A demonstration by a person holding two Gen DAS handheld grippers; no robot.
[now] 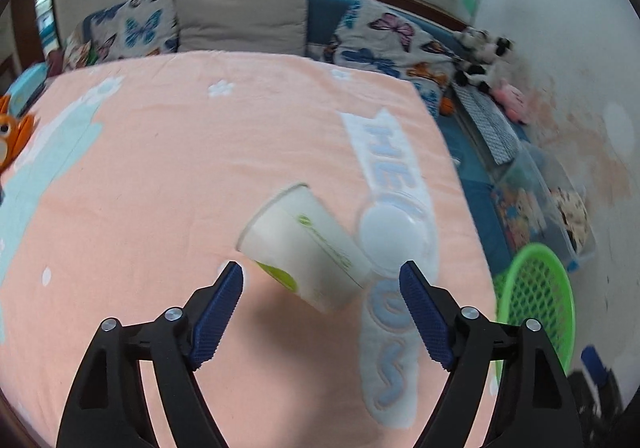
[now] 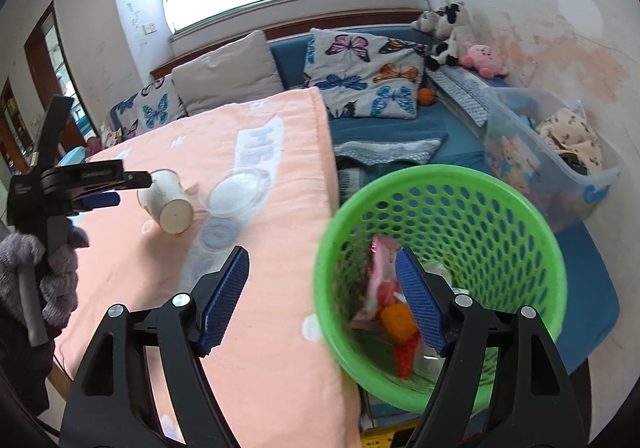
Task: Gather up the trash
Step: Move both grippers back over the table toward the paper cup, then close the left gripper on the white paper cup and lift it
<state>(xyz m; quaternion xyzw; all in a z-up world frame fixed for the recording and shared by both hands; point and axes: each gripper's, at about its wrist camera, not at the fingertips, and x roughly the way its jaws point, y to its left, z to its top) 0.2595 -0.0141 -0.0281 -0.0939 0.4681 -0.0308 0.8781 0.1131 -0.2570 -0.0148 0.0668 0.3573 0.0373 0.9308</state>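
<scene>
A white paper cup (image 1: 304, 244) with green print lies on its side on the peach blanket (image 1: 180, 168), just ahead of my open, empty left gripper (image 1: 322, 280). It also shows in the right wrist view (image 2: 168, 204), close to the left gripper's tips (image 2: 132, 178). A clear plastic lid (image 1: 394, 236) lies right of the cup (image 2: 236, 196). My right gripper (image 2: 322, 268) is open and empty over the rim of a green mesh basket (image 2: 500, 208) that holds wrappers (image 2: 384, 280).
The basket (image 1: 536, 300) stands off the blanket's right edge. A clear storage bin (image 2: 560, 164) with clothes sits against the right wall. Butterfly pillows (image 2: 368, 76) and plush toys (image 2: 452, 28) lie at the head of the bed. An orange toy (image 1: 12, 136) lies at the far left.
</scene>
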